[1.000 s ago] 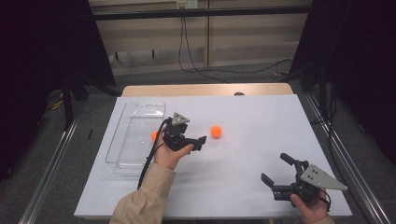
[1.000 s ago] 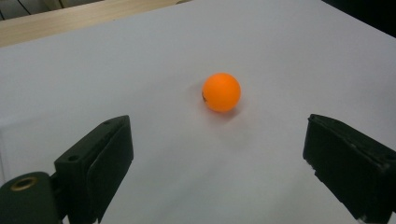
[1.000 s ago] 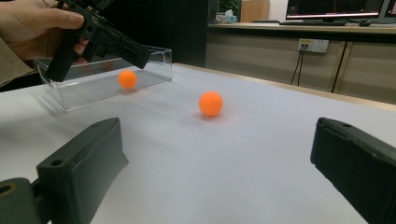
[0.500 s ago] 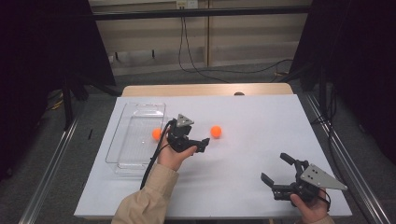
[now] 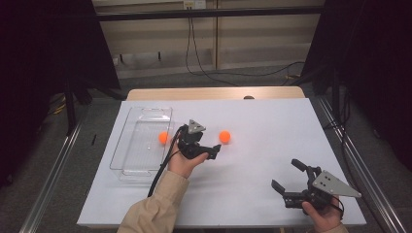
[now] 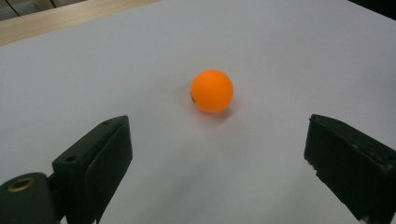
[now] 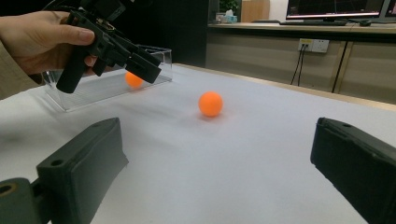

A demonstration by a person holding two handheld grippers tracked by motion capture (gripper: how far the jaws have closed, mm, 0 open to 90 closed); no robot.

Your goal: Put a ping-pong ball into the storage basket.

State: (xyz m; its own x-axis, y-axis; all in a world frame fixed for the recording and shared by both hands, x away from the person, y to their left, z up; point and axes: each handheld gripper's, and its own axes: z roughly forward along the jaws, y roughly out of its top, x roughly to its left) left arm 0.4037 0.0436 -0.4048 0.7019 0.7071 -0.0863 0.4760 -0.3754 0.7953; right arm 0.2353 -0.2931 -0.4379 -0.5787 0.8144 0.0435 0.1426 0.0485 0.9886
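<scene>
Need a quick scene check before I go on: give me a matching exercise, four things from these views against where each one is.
1. left gripper
2. right gripper
3. ball on the sheet
4. ball in the clear tray

A. inside the clear tray, at its right side
B. open, aimed at the loose ball, short of it
C. open, low at the sheet's near right corner
D. on the white sheet, right of the left gripper

Pairs: 1-B, 2-C, 3-D, 4-A

Bright even overhead light, soft shadows, dark surroundings, close foreground blurred.
</scene>
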